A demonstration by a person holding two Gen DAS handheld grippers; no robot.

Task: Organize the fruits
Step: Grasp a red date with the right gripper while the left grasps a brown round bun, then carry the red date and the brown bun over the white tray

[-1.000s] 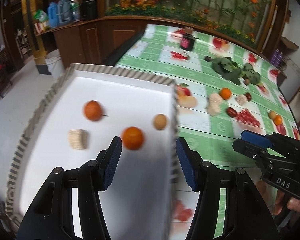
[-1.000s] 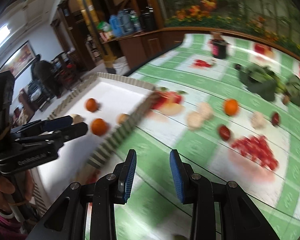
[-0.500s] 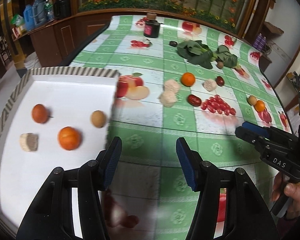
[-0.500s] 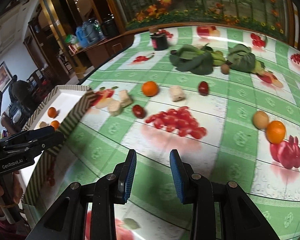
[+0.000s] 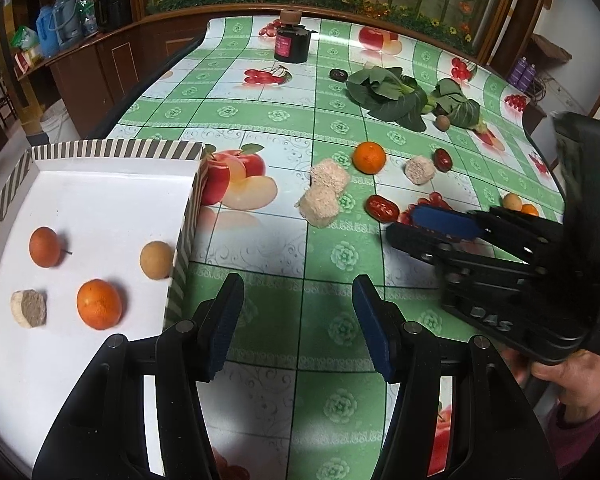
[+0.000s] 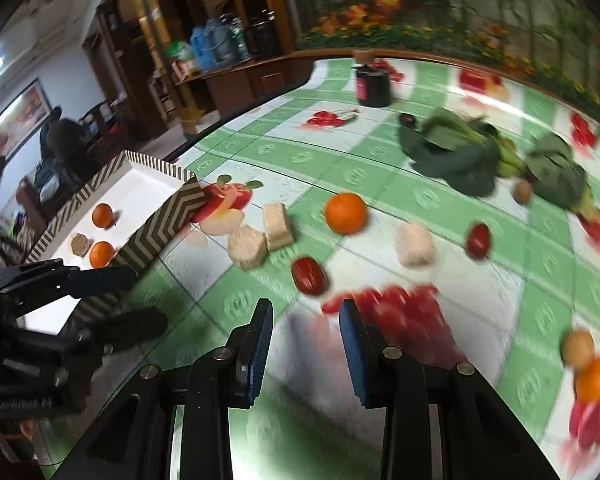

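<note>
A white tray with a striped rim point(image 5: 112, 148) sits at the table's left and holds two oranges point(image 5: 99, 304), a tan round fruit point(image 5: 156, 260) and a beige cake piece point(image 5: 29, 308). On the green cloth lie an orange point(image 5: 369, 157), a red date point(image 5: 381, 208), beige cake blocks point(image 5: 321, 204) and, at the right, a tan fruit point(image 5: 512, 201). My left gripper point(image 5: 298, 316) is open and empty, just right of the tray. My right gripper point(image 6: 305, 340) is open and empty, just short of the red date point(image 6: 309, 275); it also shows in the left wrist view point(image 5: 428, 224).
Leafy greens point(image 5: 392, 96), a dark jar point(image 5: 292, 42) and another date point(image 5: 444, 159) lie farther back. Printed fruit pictures cover the cloth. A wooden counter with bottles point(image 5: 64, 32) stands beyond the table's left edge. The tray also shows in the right wrist view point(image 6: 156, 224).
My left gripper has swung right, from over the tray to the cloth beside it. My right gripper has moved toward the date and the cake blocks. Both stay open.
</note>
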